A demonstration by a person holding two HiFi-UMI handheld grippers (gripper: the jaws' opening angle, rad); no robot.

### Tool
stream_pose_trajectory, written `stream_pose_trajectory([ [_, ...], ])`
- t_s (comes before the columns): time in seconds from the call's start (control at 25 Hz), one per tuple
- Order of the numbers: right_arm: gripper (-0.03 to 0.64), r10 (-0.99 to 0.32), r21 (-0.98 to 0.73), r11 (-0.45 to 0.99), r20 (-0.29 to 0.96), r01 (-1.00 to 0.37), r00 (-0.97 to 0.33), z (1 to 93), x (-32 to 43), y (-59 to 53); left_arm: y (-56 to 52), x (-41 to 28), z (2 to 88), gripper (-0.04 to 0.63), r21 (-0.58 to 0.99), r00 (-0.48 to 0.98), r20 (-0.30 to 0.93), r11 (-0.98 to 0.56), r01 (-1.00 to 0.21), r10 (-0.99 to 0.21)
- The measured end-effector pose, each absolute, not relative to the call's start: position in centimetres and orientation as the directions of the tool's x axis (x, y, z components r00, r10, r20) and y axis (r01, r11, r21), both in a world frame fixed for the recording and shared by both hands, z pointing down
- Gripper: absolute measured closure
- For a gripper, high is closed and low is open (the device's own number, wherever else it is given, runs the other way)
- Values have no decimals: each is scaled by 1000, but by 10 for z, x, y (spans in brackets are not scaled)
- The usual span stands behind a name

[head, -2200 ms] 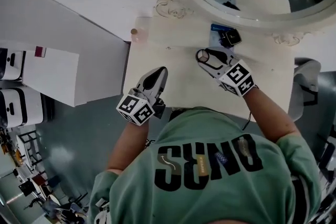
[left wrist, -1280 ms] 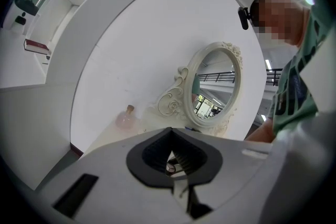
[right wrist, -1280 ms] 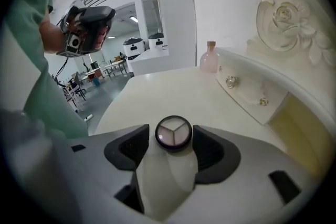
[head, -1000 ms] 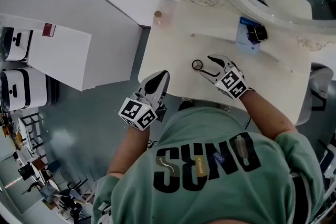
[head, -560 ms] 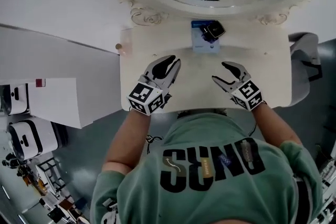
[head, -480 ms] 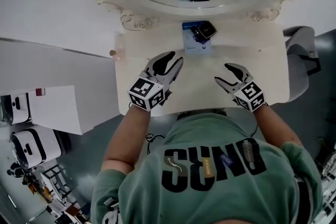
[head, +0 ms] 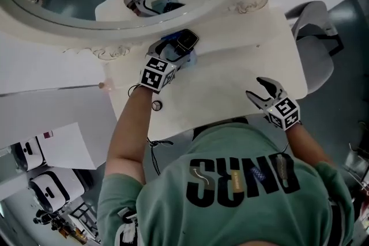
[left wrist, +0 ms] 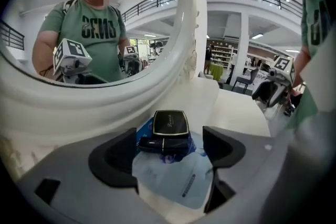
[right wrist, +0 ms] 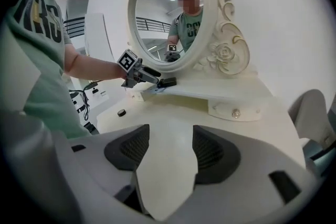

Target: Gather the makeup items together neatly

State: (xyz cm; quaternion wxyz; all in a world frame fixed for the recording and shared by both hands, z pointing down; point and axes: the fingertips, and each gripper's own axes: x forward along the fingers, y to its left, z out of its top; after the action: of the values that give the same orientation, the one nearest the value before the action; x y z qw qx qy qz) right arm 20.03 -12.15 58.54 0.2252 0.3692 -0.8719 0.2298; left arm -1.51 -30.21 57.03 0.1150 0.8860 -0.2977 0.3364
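Against the mirror base a black compact (head: 185, 41) (left wrist: 169, 122) and a black lipstick tube (left wrist: 163, 142) rest on a pale blue sachet (left wrist: 173, 178). My left gripper (head: 174, 52) (left wrist: 168, 152) reaches over this pile. Its jaws have just been opening and stand wide on either side of the tube and sachet, pads not pressing. A small round black item (head: 156, 105) (right wrist: 121, 112) lies alone near the table's front left. My right gripper (head: 258, 89) (right wrist: 170, 152) hovers open and empty over the front right of the table.
The cream vanity table (head: 230, 78) carries a large oval mirror (head: 69, 14) with a carved frame along its back. A small pale bottle (head: 102, 85) stands at the left edge. A grey chair (head: 314, 26) sits off the right end.
My left gripper has gone from the table's middle up to the pile at the mirror base and opened its jaws. The right gripper has drawn away toward the front right corner.
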Motion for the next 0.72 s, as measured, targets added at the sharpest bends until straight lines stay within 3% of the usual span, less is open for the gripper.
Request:
stream_pose_trajectory([
  [0.32,365,-577,-240,557,576,-795,-579,589,251,-111,-301,-8,599,231,-48,543,773,-885,-464,-327],
  [0.52,365,-588,-241,558,561,-794,-583,580,255,-112,-285,-6,585,253,-64,568,771,-922,-383,-289],
  [0.72,365,-592,-237,591,523,-771,-614,567,239,-123,-220,5,539,253,-101,663,713,-970,-222,-226],
])
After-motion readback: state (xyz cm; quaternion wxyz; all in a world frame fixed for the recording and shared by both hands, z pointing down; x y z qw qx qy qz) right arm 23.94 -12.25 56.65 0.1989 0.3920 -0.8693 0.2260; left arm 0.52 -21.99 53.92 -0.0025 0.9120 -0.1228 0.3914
